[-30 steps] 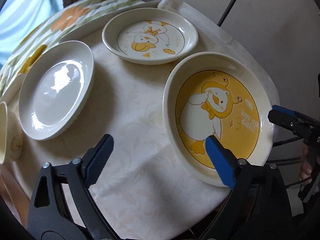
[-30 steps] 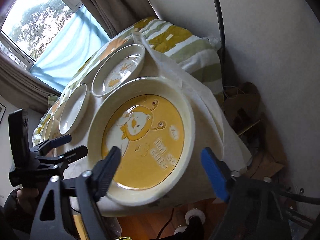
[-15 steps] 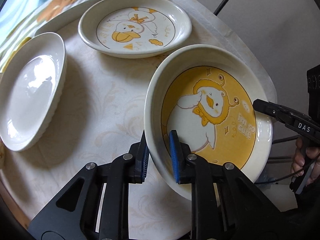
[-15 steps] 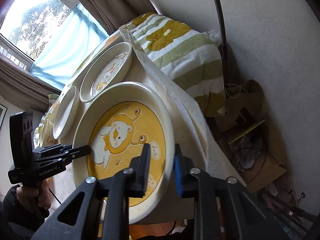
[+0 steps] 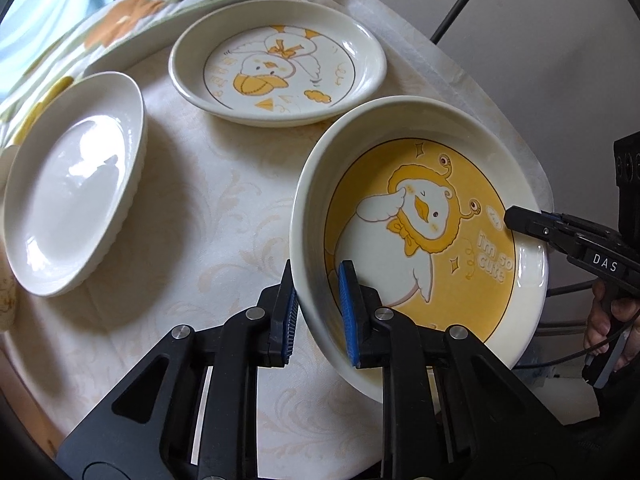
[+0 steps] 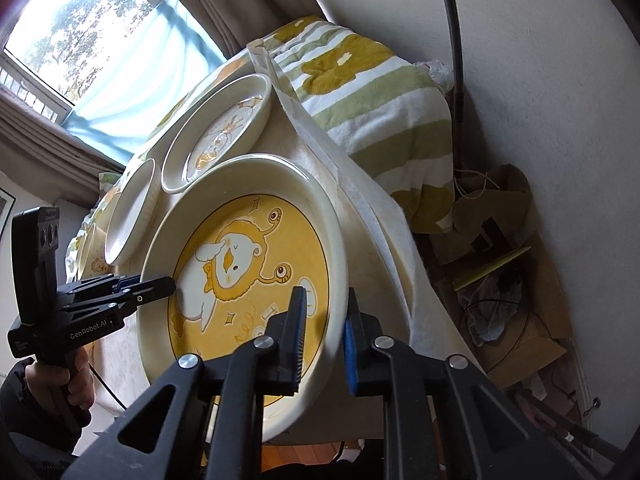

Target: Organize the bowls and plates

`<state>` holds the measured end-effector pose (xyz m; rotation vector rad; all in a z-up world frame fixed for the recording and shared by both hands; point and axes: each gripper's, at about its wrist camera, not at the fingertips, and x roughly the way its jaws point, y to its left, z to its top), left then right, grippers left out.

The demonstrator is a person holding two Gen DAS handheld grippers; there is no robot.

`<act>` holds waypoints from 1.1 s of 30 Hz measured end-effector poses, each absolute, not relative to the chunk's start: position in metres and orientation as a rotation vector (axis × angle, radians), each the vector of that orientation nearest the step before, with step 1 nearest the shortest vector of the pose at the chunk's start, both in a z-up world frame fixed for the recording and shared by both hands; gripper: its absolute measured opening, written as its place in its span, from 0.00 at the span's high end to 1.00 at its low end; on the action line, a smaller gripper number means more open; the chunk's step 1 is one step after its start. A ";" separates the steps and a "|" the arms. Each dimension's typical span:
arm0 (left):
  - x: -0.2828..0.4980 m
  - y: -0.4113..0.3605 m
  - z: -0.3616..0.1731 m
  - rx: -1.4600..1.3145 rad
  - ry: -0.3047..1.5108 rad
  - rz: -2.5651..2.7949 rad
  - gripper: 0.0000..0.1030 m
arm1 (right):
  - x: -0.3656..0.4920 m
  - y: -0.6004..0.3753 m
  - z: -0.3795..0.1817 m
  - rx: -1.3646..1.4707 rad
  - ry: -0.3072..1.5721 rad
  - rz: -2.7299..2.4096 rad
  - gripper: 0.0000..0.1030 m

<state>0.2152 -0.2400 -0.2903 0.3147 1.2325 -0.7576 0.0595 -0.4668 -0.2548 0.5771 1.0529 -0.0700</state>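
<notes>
Lifted and tilted off the tablecloth (image 5: 208, 216) since earlier, the yellow duck plate (image 5: 424, 240) hangs pinched by left gripper (image 5: 318, 312) and right gripper (image 6: 324, 336) on opposite rims

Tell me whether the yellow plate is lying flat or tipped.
Tipped. The yellow plate slants, its near edge raised off the tablecloth, with the left tongs and right tongs each clamped on its rim.

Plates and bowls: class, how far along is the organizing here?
Done: nothing stacked yet. In hand: both tools, left and right, clamp the yellow plate's rim. Left: the duck plate and white plate lie separate on the table.
</notes>
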 end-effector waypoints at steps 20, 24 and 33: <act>0.183 -0.096 -0.211 0.061 1.147 -0.443 0.84 | 0.120 -0.378 -0.190 0.372 1.079 0.238 0.85; 0.176 -0.044 -0.213 0.009 1.155 -0.346 0.84 | 0.138 -0.333 -0.194 0.334 1.115 0.338 0.85; 0.166 0.052 -0.250 -0.080 1.227 -0.224 0.84 | 0.153 -0.226 -0.229 0.293 1.210 0.460 0.85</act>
